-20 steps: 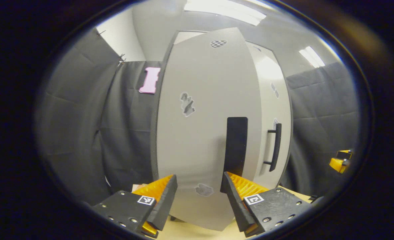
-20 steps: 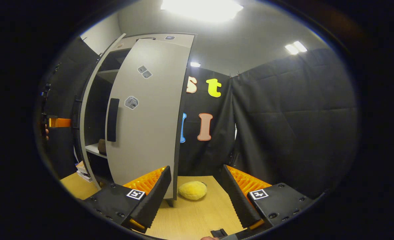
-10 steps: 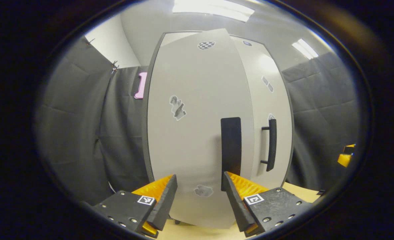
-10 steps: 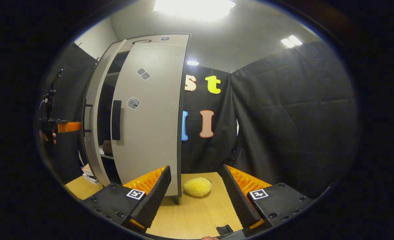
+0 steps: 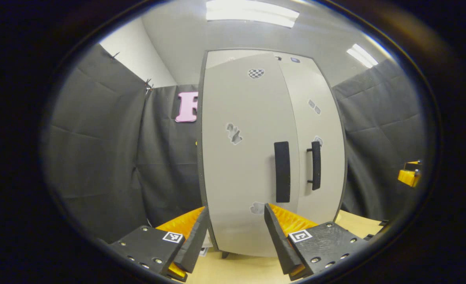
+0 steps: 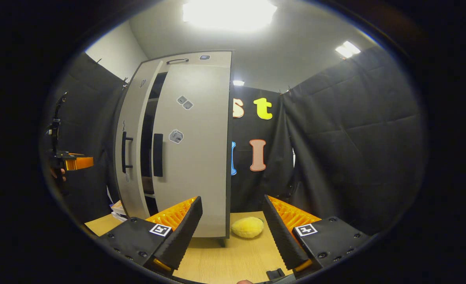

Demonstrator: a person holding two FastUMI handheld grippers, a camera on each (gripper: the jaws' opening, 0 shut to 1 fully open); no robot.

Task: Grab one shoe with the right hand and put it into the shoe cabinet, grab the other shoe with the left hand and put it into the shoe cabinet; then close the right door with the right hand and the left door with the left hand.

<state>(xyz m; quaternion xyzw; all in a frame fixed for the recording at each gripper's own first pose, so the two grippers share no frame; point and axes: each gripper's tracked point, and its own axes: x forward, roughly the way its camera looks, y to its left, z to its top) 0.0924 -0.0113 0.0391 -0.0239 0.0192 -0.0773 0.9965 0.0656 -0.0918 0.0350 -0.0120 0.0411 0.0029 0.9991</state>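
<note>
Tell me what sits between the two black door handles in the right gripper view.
Between the left door handle and the right door handle runs a dark vertical gap into the shoe cabinet; the doors are not fully shut there.

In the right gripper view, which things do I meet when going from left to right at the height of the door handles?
Left hand-held gripper → left door with its bar handle → dark gap → right door → black cloth wall.
</note>
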